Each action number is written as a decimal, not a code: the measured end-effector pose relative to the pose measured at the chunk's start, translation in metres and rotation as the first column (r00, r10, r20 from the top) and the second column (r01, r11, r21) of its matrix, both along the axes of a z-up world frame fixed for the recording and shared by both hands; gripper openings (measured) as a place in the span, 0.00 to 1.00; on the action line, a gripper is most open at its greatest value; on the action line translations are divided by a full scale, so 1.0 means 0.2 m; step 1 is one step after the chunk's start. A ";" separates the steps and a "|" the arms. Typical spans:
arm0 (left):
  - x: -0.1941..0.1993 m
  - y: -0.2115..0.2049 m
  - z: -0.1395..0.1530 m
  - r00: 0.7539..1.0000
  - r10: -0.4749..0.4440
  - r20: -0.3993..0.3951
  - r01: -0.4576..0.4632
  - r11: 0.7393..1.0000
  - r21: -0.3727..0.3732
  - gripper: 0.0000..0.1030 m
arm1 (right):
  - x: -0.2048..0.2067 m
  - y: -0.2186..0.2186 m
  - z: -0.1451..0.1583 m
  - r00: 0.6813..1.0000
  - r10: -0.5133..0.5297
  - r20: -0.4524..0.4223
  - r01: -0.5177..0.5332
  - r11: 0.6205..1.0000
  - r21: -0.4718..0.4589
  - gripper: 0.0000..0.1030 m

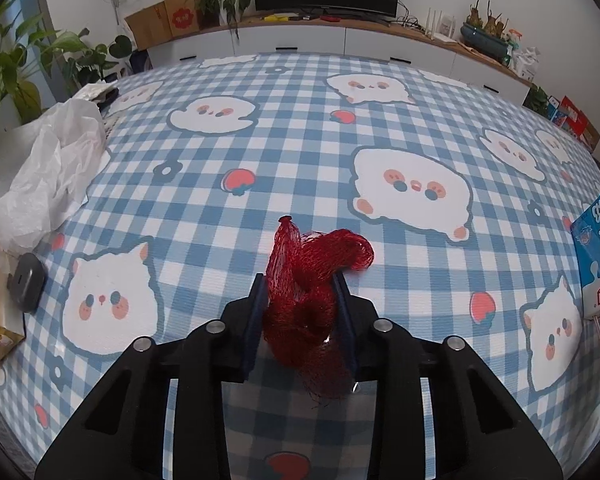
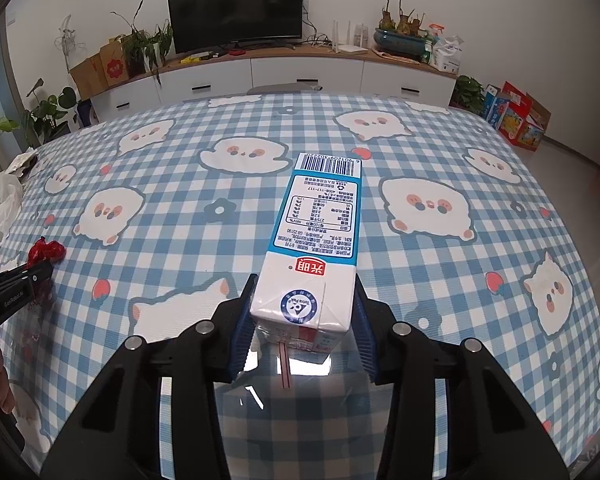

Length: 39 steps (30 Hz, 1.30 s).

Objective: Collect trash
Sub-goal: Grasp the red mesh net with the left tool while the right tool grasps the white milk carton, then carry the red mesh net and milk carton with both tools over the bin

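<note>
Red mesh netting [image 1: 308, 296] sits pinched in the left gripper [image 1: 302, 312], milk carton [image 2: 312, 256] clamped by the right gripper [image 2: 304, 320]: both jaws closed on trash, ready for lifting off the counter [image 1: 300, 120].

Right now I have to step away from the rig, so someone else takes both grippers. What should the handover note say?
Left gripper: shut on the red mesh net, which lies bunched on the checked tablecloth.
Right gripper: shut on the milk carton, lying flat, straw toward the camera.
White plastic bag sits at the table's left edge.
Done: both items gripped.
Left: lift them and probably carry both to the bag.
</note>
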State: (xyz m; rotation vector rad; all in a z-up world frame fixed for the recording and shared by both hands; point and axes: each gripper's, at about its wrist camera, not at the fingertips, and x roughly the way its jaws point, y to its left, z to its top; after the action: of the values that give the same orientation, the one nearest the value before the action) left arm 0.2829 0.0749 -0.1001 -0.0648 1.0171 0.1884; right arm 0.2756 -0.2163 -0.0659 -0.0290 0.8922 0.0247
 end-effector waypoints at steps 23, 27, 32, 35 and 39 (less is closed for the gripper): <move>-0.26 -0.14 0.04 0.999 -0.053 -0.008 0.053 0.998 0.014 0.19 | -0.19 0.01 0.11 0.999 0.025 0.042 -0.026 0.999 0.029 0.37; -0.34 -0.16 0.08 0.999 -0.047 0.007 0.047 0.999 -0.002 0.19 | -0.24 0.00 0.13 0.999 0.026 0.046 -0.028 0.998 0.048 0.37; -0.46 -0.17 0.14 0.999 -0.043 0.027 0.044 0.998 -0.042 0.19 | -0.31 -0.02 0.17 0.998 0.019 0.056 -0.023 0.997 0.069 0.37; -0.52 -0.19 0.16 0.999 -0.042 0.034 0.044 0.998 -0.054 0.19 | -0.37 -0.03 0.20 0.998 0.019 0.067 -0.024 0.997 0.075 0.37; -0.60 -0.21 0.19 0.998 -0.044 0.045 0.047 0.996 -0.076 0.19 | -0.46 -0.05 0.23 0.997 0.015 0.075 -0.022 0.996 0.087 0.37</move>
State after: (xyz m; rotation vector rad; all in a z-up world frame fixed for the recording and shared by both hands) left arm 0.1623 0.0320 -0.0617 -0.1150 0.9815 0.1060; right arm 0.1845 -0.2261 -0.0200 0.0435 0.8158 0.0796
